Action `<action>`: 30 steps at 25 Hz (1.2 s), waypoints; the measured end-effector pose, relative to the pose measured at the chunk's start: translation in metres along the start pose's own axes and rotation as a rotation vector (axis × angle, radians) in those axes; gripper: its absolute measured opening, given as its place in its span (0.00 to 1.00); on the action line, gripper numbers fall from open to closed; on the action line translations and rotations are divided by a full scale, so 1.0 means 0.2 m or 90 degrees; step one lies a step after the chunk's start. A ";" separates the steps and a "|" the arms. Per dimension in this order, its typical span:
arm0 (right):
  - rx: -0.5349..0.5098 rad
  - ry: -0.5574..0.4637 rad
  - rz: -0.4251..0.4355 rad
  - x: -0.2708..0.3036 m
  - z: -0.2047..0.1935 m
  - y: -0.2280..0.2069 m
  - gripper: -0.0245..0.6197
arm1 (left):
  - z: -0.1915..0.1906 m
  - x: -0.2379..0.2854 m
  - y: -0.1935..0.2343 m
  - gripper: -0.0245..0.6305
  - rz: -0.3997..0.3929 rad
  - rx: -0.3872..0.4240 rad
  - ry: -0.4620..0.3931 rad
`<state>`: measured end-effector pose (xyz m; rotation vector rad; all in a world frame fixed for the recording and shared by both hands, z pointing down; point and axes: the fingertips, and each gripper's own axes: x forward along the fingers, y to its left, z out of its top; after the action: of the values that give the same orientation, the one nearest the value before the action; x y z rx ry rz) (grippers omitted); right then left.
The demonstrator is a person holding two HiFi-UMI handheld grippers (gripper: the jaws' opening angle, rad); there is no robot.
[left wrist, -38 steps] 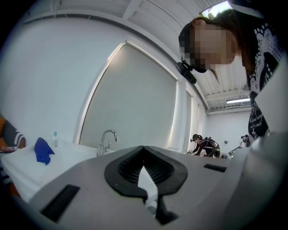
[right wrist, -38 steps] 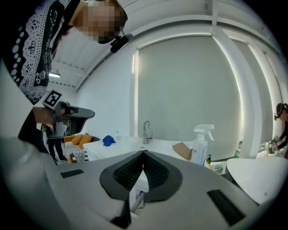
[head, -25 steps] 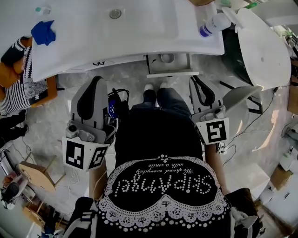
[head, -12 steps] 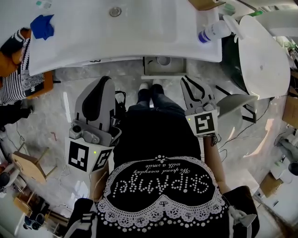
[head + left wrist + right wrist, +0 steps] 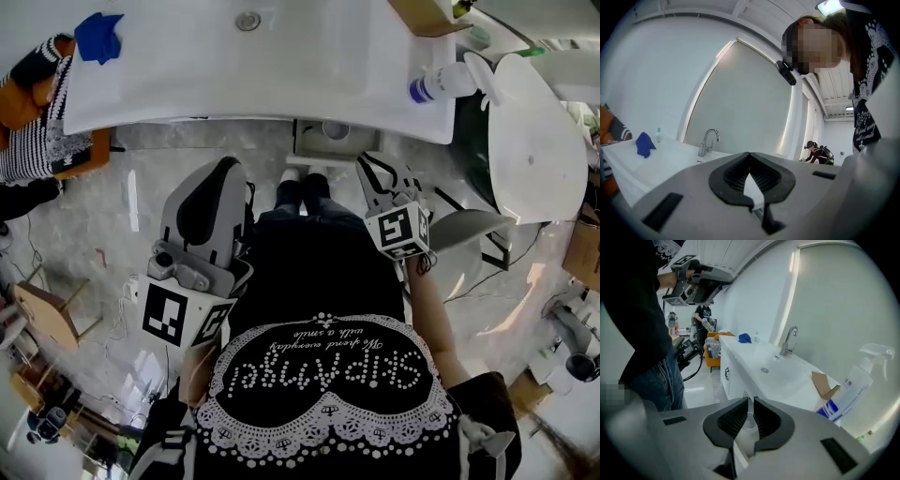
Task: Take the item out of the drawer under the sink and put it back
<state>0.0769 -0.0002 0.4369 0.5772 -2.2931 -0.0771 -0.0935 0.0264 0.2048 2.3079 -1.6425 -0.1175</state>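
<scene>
A: Drawer status?

B: The drawer (image 5: 309, 139) under the sink (image 5: 281, 66) is pulled out, with its front panel toward the person's feet. The white cup (image 5: 335, 129) sits inside it, upright, open side up.

A: Right tool?

B: The right gripper (image 5: 369, 165) is clenched, the pads all but together with only a thin slit between them. Nothing is clamped in them. In the head view its tips are near the drawer's front right corner, above the floor and apart from the cup. In the right gripper view (image 5: 751, 400), the jaws aim down toward the cabinet below the counter edge.

A: Left tool?

B: The left gripper (image 5: 227, 167) is clenched too. In the left gripper view (image 5: 749, 153) the tips meet and hold nothing. It is held at the person's left side, well away from the drawer and tilted up toward the counter.

A: Counter contents?

B: A blue cloth (image 5: 98, 36) lies at the left end. The faucet (image 5: 708, 141) is behind the basin and the drain (image 5: 247, 21) is in it. At the right end there is a spray bottle (image 5: 441, 82) with a blue label, lying on its side in the head view, and next to it a piece of cardboard (image 5: 427, 14).

A: Anything touching the cup?

B: Neither gripper is touching it. It rests in the drawer on its own.
</scene>
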 end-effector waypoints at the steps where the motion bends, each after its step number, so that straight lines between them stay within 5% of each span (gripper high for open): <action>1: -0.009 0.009 0.010 0.03 -0.02 0.01 0.08 | 0.00 0.00 0.00 0.04 0.004 -0.002 0.000; 7: -0.049 0.062 0.055 0.18 -0.15 0.05 0.16 | 0.00 0.01 0.01 0.04 0.022 -0.006 -0.001; 18: -0.154 0.147 0.109 0.41 -0.38 0.09 0.16 | -0.02 0.04 0.02 0.04 0.046 -0.020 0.011; 30: -0.198 0.200 0.166 0.56 -0.53 0.12 0.16 | 0.00 0.02 0.05 0.04 0.099 -0.031 0.007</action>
<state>0.0720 -0.0137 0.5915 0.1174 -1.9788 -0.1973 -0.1003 0.0199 0.2088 2.1326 -1.7852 -0.1087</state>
